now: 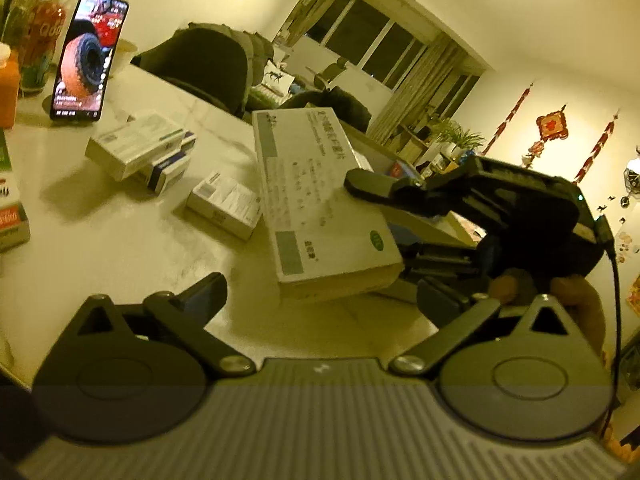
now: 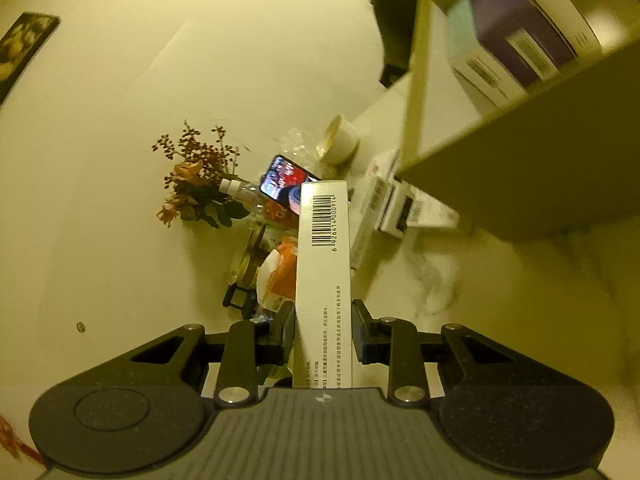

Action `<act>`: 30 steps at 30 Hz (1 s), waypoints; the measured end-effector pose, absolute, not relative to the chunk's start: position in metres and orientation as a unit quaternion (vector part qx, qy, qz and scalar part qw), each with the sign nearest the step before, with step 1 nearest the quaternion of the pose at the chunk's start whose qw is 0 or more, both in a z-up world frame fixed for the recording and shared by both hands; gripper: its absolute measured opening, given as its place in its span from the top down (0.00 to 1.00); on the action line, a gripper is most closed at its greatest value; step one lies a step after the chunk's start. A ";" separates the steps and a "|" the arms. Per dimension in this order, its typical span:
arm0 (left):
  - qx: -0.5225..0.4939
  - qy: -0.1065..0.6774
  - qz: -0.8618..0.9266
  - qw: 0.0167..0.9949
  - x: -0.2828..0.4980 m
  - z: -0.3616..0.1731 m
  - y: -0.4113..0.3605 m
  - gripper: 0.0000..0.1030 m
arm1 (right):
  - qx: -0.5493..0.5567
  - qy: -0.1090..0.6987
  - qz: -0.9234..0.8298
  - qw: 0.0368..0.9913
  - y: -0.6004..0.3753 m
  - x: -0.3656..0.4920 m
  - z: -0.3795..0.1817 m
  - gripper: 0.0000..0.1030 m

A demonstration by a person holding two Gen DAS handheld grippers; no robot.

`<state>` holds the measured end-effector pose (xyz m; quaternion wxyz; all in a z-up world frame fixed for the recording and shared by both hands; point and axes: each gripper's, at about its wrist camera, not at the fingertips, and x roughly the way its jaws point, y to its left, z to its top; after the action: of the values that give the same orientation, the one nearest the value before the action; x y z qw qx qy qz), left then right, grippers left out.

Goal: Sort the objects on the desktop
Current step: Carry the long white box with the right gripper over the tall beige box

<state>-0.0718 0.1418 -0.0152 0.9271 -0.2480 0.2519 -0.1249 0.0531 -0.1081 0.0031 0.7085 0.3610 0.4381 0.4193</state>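
Note:
A long white medicine box (image 1: 320, 200) with green patches hangs tilted above the pale table (image 1: 120, 260). My right gripper (image 1: 384, 220) comes in from the right and is shut on it, one finger (image 1: 368, 184) lying on its top face. In the right wrist view the same box (image 2: 324, 264) shows its barcode side, clamped between the pads of the right gripper (image 2: 323, 312). My left gripper (image 1: 320, 292) stands wide open just in front of the box's near end, touching nothing.
Two stacked small boxes (image 1: 140, 148) and another small box (image 1: 224, 204) lie on the table. A lit phone (image 1: 90, 56) stands at the back left beside an orange bottle (image 1: 8, 88). An open brown carton (image 2: 540, 160) with boxes inside sits close on the right.

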 end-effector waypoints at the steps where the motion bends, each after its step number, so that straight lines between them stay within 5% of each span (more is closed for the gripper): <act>1: -0.248 0.250 -0.126 0.928 -0.071 -0.014 0.142 0.00 | 0.358 0.435 0.421 0.711 -0.108 0.054 0.007 0.69; 30: -0.261 0.271 -0.125 0.918 -0.038 -0.028 0.145 0.00 | 0.344 0.365 0.378 0.778 -0.155 0.096 0.066 0.69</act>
<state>-0.0383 0.1449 -0.0282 0.9180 -0.2614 0.2707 -0.1249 0.0960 -0.1555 0.0659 0.7782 0.3439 0.3647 0.3783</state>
